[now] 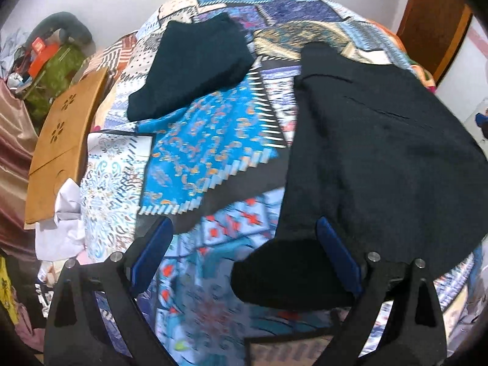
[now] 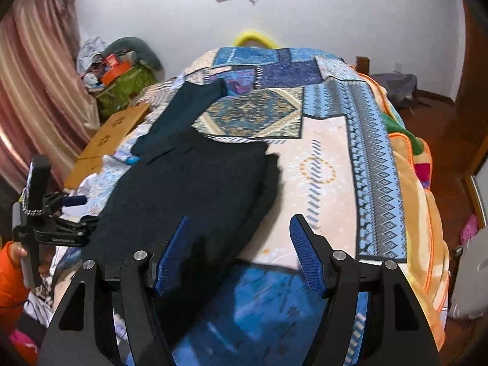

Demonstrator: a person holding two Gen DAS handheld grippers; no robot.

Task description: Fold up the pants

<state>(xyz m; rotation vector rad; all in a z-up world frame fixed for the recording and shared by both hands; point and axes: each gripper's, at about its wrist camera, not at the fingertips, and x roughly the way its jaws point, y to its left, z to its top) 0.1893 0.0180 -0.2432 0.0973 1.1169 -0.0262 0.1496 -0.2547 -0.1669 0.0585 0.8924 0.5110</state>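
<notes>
Dark navy pants [image 1: 375, 158] lie flat on the patchwork bedspread [image 1: 210, 146]; they also show in the right wrist view [image 2: 189, 189]. A second, folded dark garment [image 1: 195, 67] lies farther back on the bed, also seen in the right wrist view [image 2: 186, 109]. My left gripper [image 1: 244, 228] is open, with a pants corner [image 1: 289, 271] lying between its fingers, not pinched. My right gripper [image 2: 239, 228] is open above the pants' near edge. The left gripper's body [image 2: 52, 219] shows at the left of the right wrist view.
A wooden board [image 1: 61, 140] leans at the bed's left side. Cluttered boxes and bags [image 2: 122, 76] stand by the pink curtain [image 2: 33, 85]. An orange blanket [image 2: 408, 158] hangs over the bed's right edge. A wooden door [image 1: 433, 21] is at the far right.
</notes>
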